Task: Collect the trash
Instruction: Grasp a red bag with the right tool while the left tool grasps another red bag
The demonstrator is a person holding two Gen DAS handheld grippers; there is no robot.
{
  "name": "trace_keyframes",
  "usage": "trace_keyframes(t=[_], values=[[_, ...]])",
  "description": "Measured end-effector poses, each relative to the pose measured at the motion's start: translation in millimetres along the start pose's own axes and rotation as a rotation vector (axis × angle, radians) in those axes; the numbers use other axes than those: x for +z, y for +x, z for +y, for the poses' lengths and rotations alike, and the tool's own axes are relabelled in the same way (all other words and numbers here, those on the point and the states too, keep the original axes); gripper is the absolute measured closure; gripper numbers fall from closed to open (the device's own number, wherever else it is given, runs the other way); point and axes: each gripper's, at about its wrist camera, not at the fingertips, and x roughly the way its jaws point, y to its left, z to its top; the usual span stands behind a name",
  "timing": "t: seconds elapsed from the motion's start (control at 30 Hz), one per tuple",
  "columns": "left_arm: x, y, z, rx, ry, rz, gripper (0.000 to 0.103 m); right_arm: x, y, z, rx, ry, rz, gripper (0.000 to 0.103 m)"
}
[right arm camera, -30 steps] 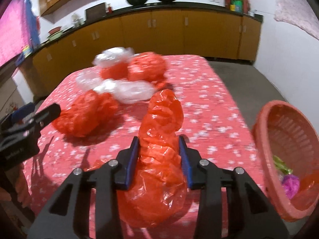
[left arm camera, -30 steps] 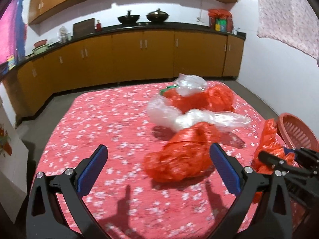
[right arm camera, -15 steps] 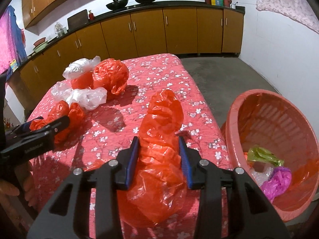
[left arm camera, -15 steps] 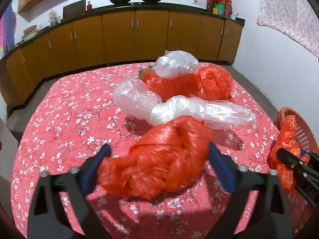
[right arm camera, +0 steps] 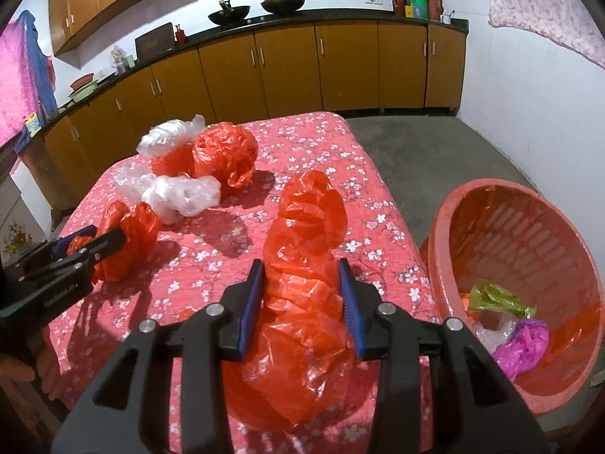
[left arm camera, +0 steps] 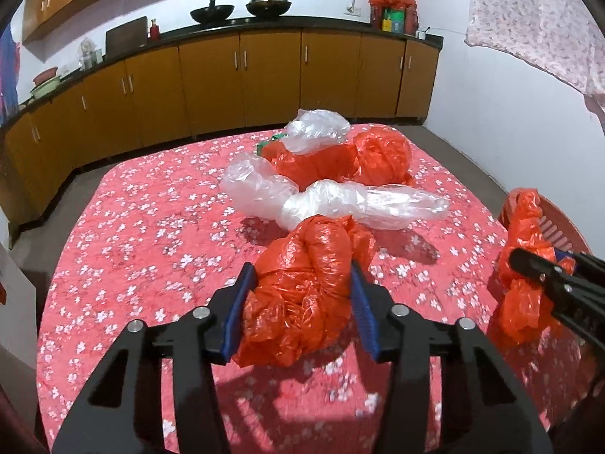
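My left gripper (left arm camera: 300,287) is shut on a crumpled red plastic bag (left arm camera: 306,295) that rests on the red flowered tablecloth (left arm camera: 151,234); this gripper also shows in the right wrist view (right arm camera: 90,242). My right gripper (right arm camera: 302,283) is shut on another red plastic bag (right arm camera: 302,302), held over the table's right edge beside the red plastic basket (right arm camera: 537,227). The basket holds green, pink and clear scraps. That bag and gripper also show in the left wrist view (left arm camera: 529,265).
More trash lies on the far half of the table: clear bags (left arm camera: 332,204) and red bags (left arm camera: 351,159). Brown kitchen cabinets (left arm camera: 227,75) line the far wall. Grey floor (right arm camera: 435,151) lies right of the table.
My left gripper moved forward and closed on the near red bag. My right gripper, still holding its red bag, moved right towards the basket.
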Motion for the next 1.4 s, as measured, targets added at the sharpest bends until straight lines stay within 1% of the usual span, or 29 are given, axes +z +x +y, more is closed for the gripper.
trace_keyframes(t=[0.07, 0.1, 0.17, 0.2, 0.23, 0.3, 0.37, 0.4, 0.43, 0.47, 0.5, 0.53, 0.6, 0.67, 0.73, 0.8, 0.83, 0.87, 0.9, 0.93, 1.0, 1.07, 1.1, 1.13, 1.17, 1.2, 1.27, 1.37, 1.4], values=[[0, -7, 0, -0.001, 0.003, -0.011, 0.061, 0, -5, 1, 0.003, -0.003, -0.008, 0.064], [1, -10, 0, -0.004, 0.004, -0.014, 0.066, 1, -7, 2, 0.004, -0.004, -0.012, 0.064], [3, -15, -1, -0.009, 0.013, -0.022, 0.084, 1, -12, 2, 0.007, -0.006, -0.02, 0.065], [4, -17, -2, -0.007, 0.019, -0.022, 0.087, 2, -15, 3, 0.008, -0.009, -0.025, 0.065], [5, -17, -3, -0.003, 0.025, -0.024, 0.089, 2, -17, 3, 0.008, -0.01, -0.029, 0.065], [3, -16, -3, 0.0, 0.028, -0.012, 0.089, 2, -22, 3, 0.009, -0.009, -0.033, 0.065], [1, -14, -3, -0.009, 0.01, 0.007, 0.089, 1, -25, 4, 0.01, -0.01, -0.037, 0.065], [-1, -14, -2, -0.011, -0.001, 0.01, 0.083, 0, -27, 4, 0.01, -0.011, -0.037, 0.065], [-2, -12, -1, -0.018, -0.016, 0.017, 0.066, 0, -28, 3, 0.011, -0.011, -0.037, 0.065], [-3, -11, 0, -0.011, -0.027, 0.024, 0.055, -1, -29, 3, 0.011, -0.012, -0.036, 0.065], [-4, -10, 0, -0.006, -0.035, 0.026, 0.037, -1, -30, 3, 0.01, -0.013, -0.036, 0.065], [-5, -8, 0, 0.001, -0.041, 0.024, 0.033, -2, -30, 2, 0.01, -0.013, -0.036, 0.065], [-6, -1, -1, 0.008, -0.043, 0.04, 0.033, -2, -31, 1, 0.01, -0.011, -0.035, 0.065], [-7, 6, -4, 0.032, -0.032, 0.046, 0.029, -2, -32, 0, 0.006, -0.011, -0.035, 0.065], [-6, 10, -6, 0.052, -0.024, 0.042, 0.029, -2, -32, -2, 0.003, -0.005, -0.033, 0.065], [-4, 12, -5, 0.052, -0.035, 0.035, 0.03, -2, -32, -3, -0.002, -0.005, -0.033, 0.065], [-4, 12, -4, 0.049, -0.042, 0.032, 0.039, -3, -32, -4, -0.004, -0.005, -0.032, 0.065], [-2, 12, -3, 0.047, -0.044, 0.027, 0.044, -3, -32, -4, -0.006, -0.005, -0.031, 0.065], [-1, 12, -3, 0.048, -0.038, 0.024, 0.054, -3, -32, -5, -0.007, -0.005, -0.031, 0.065], [0, 13, -2, 0.059, -0.03, 0.025, 0.058, -4, -31, -5, -0.008, -0.004, -0.03, 0.065], [-1, 14, 0, 0.067, -0.028, 0.028, 0.059, -5, -30, -6, -0.006, 0.001, -0.026, 0.065], [-2, 14, 4, 0.067, -0.03, 0.028, 0.059, -5, -30, -7, -0.002, 0.006, -0.024, 0.065], [-3, 14, 4, 0.071, -0.029, 0.025, 0.056, -5, -30, -7, 0.0, 0.007, -0.023, 0.065], [-4, 14, 3, 0.077, -0.027, 0.028, 0.043, -5, -29, -8, 0.001, 0.008, -0.023, 0.065], [-5, 16, 3, 0.098, -0.026, 0.035, 0.035, -5, -29, -8, 0.002, 0.008, -0.022, 0.065], [-5, 17, 3, 0.11, -0.03, 0.04, 0.023, -6, -29, -8, 0.003, 0.008, -0.021, 0.065], [-7, 23, 6, 0.12, -0.051, 0.064, 0.022, -6, -29, -8, 0.004, 0.01, -0.022, 0.065], [-6, 24, 10, 0.11, -0.07, 0.058, 0.024, -5, -30, -9, 0.003, 0.009, -0.022, 0.065], [-5, 24, 11, 0.113, -0.067, 0.058, 0.032, -5, -30, -9, 0.004, 0.012, -0.022, 0.065]])
